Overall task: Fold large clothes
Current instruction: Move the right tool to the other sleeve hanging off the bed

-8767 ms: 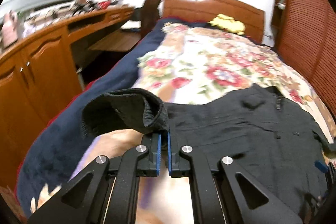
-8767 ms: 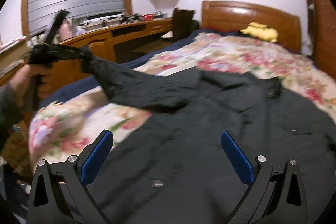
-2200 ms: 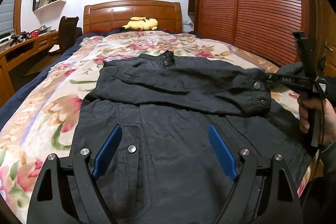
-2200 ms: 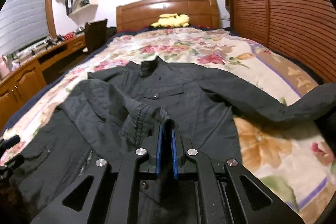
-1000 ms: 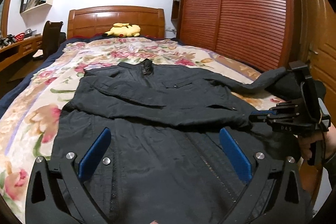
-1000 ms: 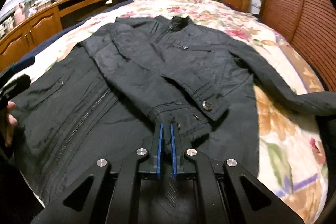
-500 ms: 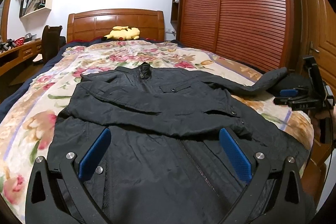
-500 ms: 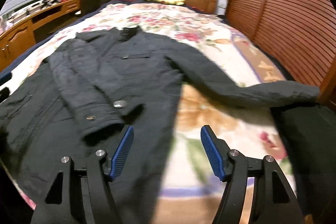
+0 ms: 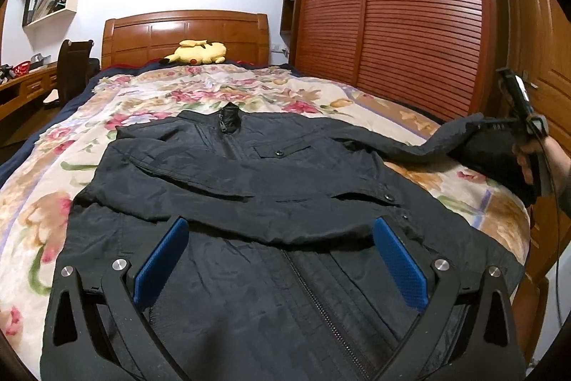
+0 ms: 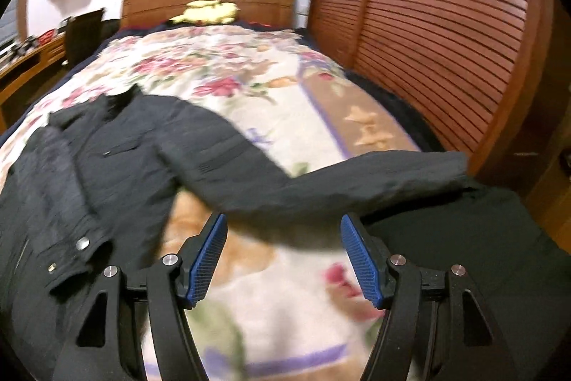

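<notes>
I note that my right gripper [image 10: 282,256] has let go of the cuff it was clamped on a second ago: its blue pads now stand well apart with nothing between them. That cuff [image 9: 387,202] lies on the jacket's [image 9: 249,188] front, so the first sleeve is folded across the chest and that step reads as finished. The jacket itself lies face up on the floral bedspread [image 9: 53,159], collar toward the headboard [image 9: 185,34].

Compared with the view a second back, the right gripper has swung away from the body of the jacket toward the other sleeve [image 10: 357,181], which stretches out over the bed's edge, unfolded. That sleeve looks to be the next target.

My left gripper [image 9: 282,270] hovers over the lower front by the zip, jaws wide, holding nothing, much as before. In its view the right hand [image 9: 542,156] sits beside the sleeve's end; contact I cannot confirm.
</notes>
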A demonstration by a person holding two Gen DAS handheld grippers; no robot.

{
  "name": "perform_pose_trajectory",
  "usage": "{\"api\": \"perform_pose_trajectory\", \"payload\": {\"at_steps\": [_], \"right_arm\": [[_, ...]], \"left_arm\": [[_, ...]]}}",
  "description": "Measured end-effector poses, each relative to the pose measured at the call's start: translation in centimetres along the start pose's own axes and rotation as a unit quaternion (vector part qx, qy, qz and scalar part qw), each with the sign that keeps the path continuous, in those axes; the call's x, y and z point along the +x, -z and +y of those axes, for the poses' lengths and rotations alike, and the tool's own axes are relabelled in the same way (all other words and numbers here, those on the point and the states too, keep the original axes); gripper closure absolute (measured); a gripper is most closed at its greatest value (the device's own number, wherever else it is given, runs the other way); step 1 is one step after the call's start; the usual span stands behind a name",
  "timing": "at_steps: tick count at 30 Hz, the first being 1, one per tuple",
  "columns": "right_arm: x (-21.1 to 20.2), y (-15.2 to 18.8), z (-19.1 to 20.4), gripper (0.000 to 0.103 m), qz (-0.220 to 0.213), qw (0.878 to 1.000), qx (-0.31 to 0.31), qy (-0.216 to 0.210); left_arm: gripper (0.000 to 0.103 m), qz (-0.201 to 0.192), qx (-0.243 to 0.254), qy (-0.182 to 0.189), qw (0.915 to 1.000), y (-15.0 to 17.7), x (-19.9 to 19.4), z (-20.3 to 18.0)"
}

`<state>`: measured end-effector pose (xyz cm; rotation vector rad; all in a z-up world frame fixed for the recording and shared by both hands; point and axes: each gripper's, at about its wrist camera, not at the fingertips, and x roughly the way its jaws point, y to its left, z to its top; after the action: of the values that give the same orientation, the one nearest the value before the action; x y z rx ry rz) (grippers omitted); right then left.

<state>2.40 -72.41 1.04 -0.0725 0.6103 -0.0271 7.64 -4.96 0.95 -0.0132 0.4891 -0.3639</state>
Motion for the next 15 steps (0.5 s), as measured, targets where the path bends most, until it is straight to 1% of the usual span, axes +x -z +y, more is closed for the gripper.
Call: {"api": "perform_pose_trajectory", "payload": {"at_steps": [1,5,8,10,13,15], "right_arm": [[0.5,-0.4,-0.6,0.035,0.0,1.0,0.009,0.016],[2.6,-1.9,-2.9,0.034,0.0,0.998,0.053,0.031],[3.4,-2.7,-4.0,0.034,-0.002,0.996,0.055,0.066],[4.0,-3.3,-4.7,0.034,0.009,0.995,0.062,0.075],[4.3,-3.9,-5.0,0.034,0.011,0.993,0.061,0.097],[4.3,-4.2,-5.6,0.034,0.017,0.992,0.075,0.102]], "left_arm": [[0.0,0.004,0.002,0.0,1.0,0.0,0.2,-0.1],[0.0,0.012,0.01,-0.003,0.9999,0.2,0.6,-0.5],[0.0,0.012,0.016,-0.007,0.9998,0.3,0.6,-0.7],[0.0,0.012,0.02,-0.008,0.9997,0.4,0.6,-0.8],[0.0,0.013,0.02,-0.012,0.9996,0.5,0.6,-0.9],[0.0,0.015,0.021,-0.015,0.9996,0.5,0.6,-0.9]]}}
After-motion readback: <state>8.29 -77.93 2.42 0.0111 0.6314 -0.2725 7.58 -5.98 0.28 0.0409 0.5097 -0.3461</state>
